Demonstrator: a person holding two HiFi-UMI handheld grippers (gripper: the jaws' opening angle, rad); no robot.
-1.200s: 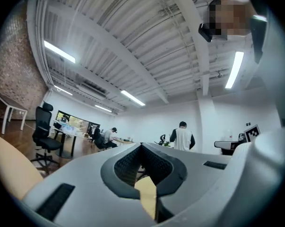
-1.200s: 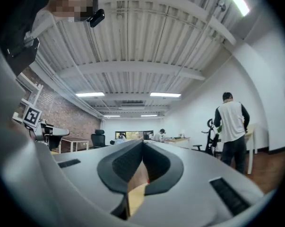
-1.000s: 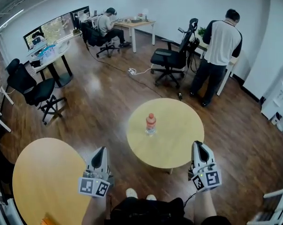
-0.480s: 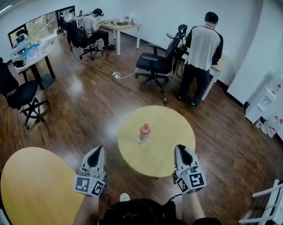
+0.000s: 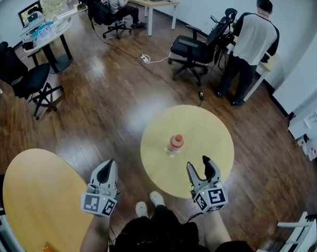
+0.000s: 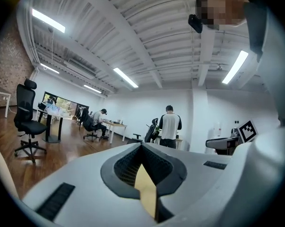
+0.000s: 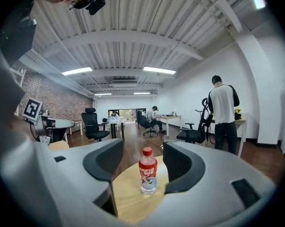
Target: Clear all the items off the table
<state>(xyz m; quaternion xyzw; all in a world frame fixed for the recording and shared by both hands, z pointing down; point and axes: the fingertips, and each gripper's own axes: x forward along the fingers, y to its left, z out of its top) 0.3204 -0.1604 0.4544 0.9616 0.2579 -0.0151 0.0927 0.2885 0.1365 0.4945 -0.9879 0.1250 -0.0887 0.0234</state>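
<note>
I see the dark wooden floor (image 5: 111,104) filling most of the head view. Two round, pale wooden tables stand on it. The one at lower left (image 5: 37,193) is well apart from the work. The round table (image 5: 205,135) in front of me carries the task's thing.

At the far wall a standing person (image 5: 255,35) faces away, next to a black office chair (image 5: 192,49).

My right gripper (image 5: 200,168) hangs over the near edge of the round table and points at the bottle. Its jaws have just been opening and now stand spread, with nothing between the pads. The bottle stands ahead of them, framed in the gap but untouched.

My left gripper (image 5: 108,167) is over the floor between the two tables. Its jaws are pressed together and hold nothing.

The bottle (image 5: 174,143) stands upright near the middle of the round table, with a red cap, a red label and a clear base.
</note>
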